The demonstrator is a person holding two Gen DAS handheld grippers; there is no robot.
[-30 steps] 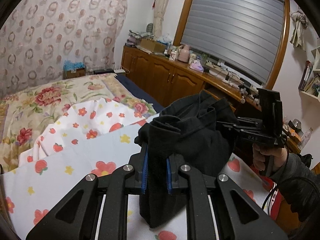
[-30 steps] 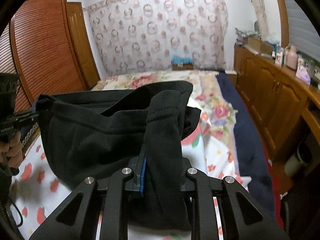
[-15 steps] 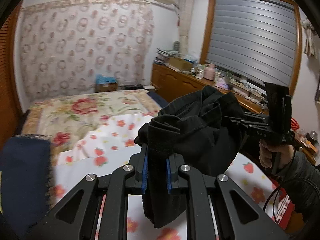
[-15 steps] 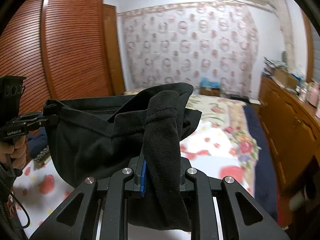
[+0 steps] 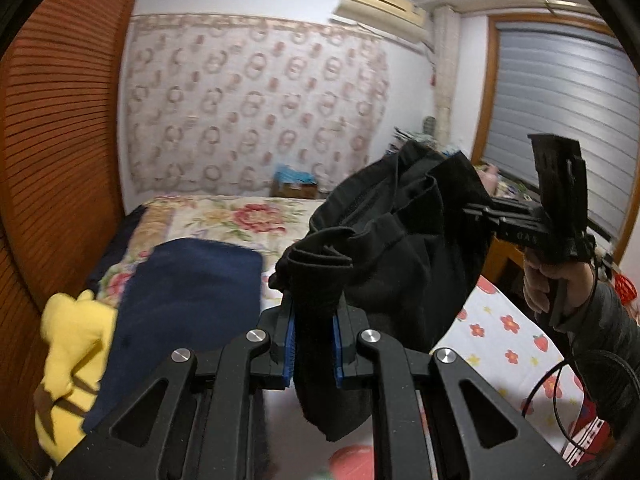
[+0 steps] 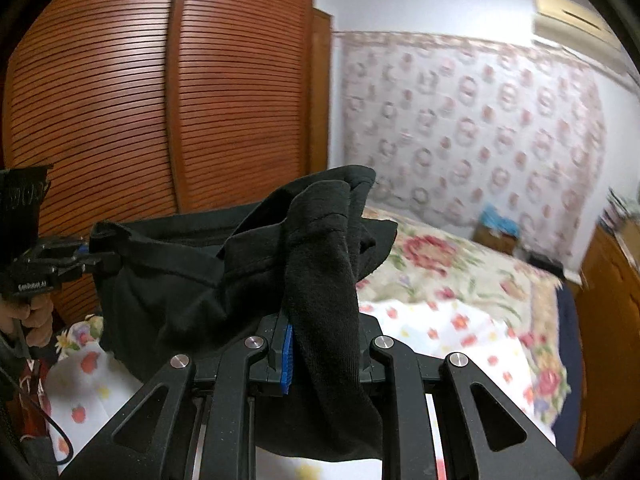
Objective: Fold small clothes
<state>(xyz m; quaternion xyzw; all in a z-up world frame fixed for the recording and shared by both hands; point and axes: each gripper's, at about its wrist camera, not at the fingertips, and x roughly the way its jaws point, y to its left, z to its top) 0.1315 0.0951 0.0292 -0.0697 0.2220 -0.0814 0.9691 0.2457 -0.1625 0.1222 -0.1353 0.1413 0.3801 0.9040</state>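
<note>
A small black garment (image 5: 396, 256) hangs in the air between both grippers, above the bed. My left gripper (image 5: 314, 340) is shut on one bunched edge of it, cloth drooping below the blue pads. In the left wrist view the right gripper (image 5: 476, 210) holds the far edge at the right, gripped by a hand. In the right wrist view my right gripper (image 6: 320, 344) is shut on a fold of the black garment (image 6: 188, 280), which drapes over its fingers and hides the right pad. The left gripper (image 6: 86, 256) pinches the opposite corner at the left.
Below lies a white sheet with red flowers (image 5: 508, 344) over a floral bedspread (image 6: 460, 268). A folded navy cloth (image 5: 188, 300) and a yellow plush (image 5: 68, 360) lie at the left. A slatted wooden wardrobe (image 6: 120, 112) stands close behind; a wooden cabinet (image 6: 608, 308) runs along the right.
Both grippers have swung left together with the black garment still stretched between them; the wardrobe, navy cloth and yellow plush have come into view, and the window side has slid away.
</note>
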